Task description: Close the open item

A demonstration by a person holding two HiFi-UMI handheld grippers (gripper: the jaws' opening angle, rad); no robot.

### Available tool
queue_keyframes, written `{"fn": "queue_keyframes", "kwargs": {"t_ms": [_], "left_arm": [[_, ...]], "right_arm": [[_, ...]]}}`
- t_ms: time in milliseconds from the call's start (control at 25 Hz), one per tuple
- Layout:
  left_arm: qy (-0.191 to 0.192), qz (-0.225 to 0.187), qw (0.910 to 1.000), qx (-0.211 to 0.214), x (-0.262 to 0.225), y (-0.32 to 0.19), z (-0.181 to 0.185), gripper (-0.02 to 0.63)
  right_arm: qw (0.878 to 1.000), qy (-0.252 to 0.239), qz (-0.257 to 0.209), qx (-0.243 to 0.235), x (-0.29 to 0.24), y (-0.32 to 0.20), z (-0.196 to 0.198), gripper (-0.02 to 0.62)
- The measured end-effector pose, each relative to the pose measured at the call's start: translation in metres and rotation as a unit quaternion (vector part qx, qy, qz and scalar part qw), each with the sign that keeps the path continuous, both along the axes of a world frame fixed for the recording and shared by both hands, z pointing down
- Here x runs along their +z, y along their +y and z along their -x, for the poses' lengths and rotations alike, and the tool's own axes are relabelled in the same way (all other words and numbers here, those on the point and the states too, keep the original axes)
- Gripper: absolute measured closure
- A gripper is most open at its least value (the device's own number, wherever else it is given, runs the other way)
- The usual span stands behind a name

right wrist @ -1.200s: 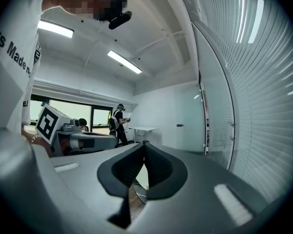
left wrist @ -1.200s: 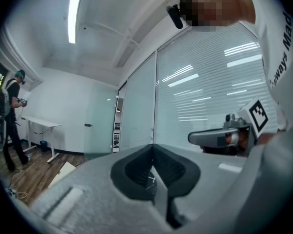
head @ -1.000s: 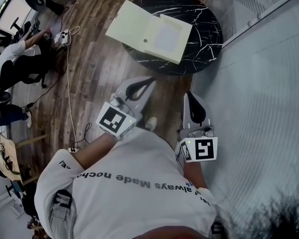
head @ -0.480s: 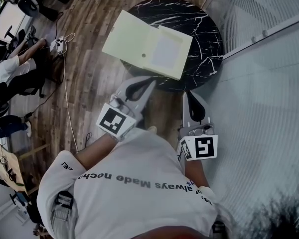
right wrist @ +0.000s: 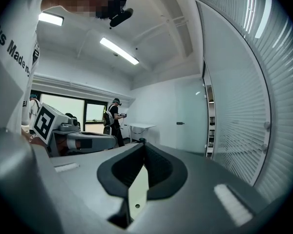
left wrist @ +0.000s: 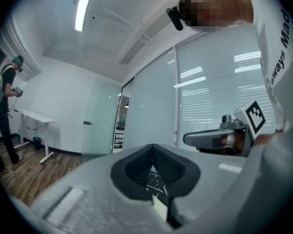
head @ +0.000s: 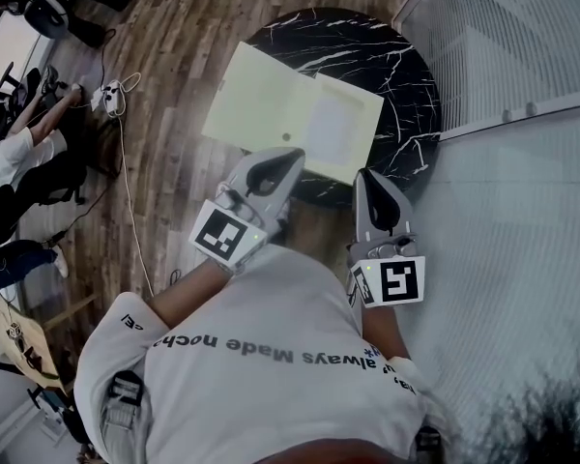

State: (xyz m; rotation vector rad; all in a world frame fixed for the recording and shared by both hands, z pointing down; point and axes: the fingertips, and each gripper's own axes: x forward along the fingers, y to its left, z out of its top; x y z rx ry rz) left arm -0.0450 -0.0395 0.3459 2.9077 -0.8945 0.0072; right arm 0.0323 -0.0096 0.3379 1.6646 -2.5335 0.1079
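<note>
Since a second ago, table and folder have drawn nearer to both grippers.

Head view: the pale yellow folder lies open and flat on the round black marble table, its left flap overhanging the table edge. The left gripper overlaps the folder's near edge in this view; contact cannot be confirmed. The right gripper is over the table's near rim, just beside the folder.

Left gripper view: the left gripper is clenched and empty. Marble and a pale folder corner show through the slit.

Right gripper view: the right gripper is likewise clenched on nothing. A folder sliver shows through its slit.
</note>
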Motion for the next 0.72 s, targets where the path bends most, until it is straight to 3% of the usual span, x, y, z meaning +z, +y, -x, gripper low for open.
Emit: {"fn": "queue_keyframes", "kwargs": {"t_ms": [240,720], "left_arm": [[0.009,0.003,0.9999,0.005,0.003,-0.048,0.014,0.603],[0.010,0.008,0.9997,0.022,0.007,-0.088,0.006,0.603]], "right_arm": [[1.000,0.011,0.002,0.006,0.000,-0.047,0.014,0.594],[1.000,0.012,0.007,0.022,0.005,-0.088,0.014,0.594]]}}
